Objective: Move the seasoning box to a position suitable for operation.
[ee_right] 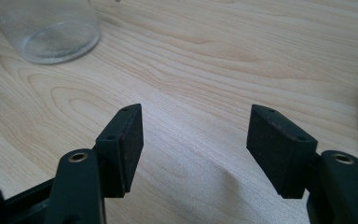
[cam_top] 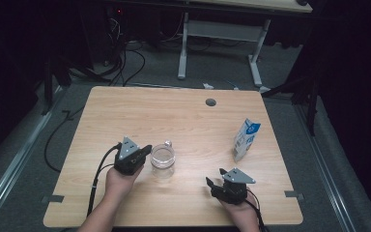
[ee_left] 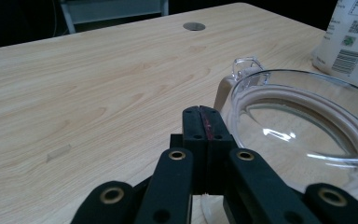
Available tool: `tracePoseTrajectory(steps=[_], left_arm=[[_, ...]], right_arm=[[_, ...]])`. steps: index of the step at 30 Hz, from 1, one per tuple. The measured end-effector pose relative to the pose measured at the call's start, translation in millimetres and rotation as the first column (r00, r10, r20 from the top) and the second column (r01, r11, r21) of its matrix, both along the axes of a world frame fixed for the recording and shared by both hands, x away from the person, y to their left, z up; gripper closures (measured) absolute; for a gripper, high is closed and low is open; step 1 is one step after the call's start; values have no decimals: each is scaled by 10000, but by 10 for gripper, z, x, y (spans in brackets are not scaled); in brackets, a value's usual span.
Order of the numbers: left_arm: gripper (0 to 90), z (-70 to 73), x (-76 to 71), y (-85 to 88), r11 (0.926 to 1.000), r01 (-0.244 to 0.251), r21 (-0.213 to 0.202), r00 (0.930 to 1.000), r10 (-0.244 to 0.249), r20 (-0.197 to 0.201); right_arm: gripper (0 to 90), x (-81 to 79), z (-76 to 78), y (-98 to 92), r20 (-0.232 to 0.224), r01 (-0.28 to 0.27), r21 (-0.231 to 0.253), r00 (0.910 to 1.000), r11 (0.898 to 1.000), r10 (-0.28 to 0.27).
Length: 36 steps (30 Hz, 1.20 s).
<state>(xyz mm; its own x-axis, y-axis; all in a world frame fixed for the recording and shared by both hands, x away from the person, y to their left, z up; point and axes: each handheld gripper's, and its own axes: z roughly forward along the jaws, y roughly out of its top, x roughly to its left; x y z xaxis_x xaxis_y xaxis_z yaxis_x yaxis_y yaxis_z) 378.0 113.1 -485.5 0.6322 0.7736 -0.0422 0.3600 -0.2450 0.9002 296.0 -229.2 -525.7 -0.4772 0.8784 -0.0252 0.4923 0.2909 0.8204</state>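
Your left gripper (cam_top: 140, 155) has its fingers pressed flat together on nothing, just beside the empty glass jar (cam_top: 163, 156), which stands upright near the middle of the tabletop (cam_top: 174, 116). Your right gripper (cam_top: 217, 182) rests low over bare wood with its fingers spread wide, holding nothing, well apart from the milk carton (cam_top: 246, 139).

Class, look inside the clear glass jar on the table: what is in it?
The glass jar looks empty: through its open mouth only its clear bottom and the wooden table show. The shut left claw covers part of its near rim.
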Motion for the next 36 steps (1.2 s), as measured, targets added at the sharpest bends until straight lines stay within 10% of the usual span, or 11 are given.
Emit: tracePoseTrajectory(steps=[36], left_arm=[[899,-14,-557,-159,9947,1023,-120,9947,-1022,137]], right_arm=[[364,-4,-6,8,25,-13,-141,10000,9999,13]])
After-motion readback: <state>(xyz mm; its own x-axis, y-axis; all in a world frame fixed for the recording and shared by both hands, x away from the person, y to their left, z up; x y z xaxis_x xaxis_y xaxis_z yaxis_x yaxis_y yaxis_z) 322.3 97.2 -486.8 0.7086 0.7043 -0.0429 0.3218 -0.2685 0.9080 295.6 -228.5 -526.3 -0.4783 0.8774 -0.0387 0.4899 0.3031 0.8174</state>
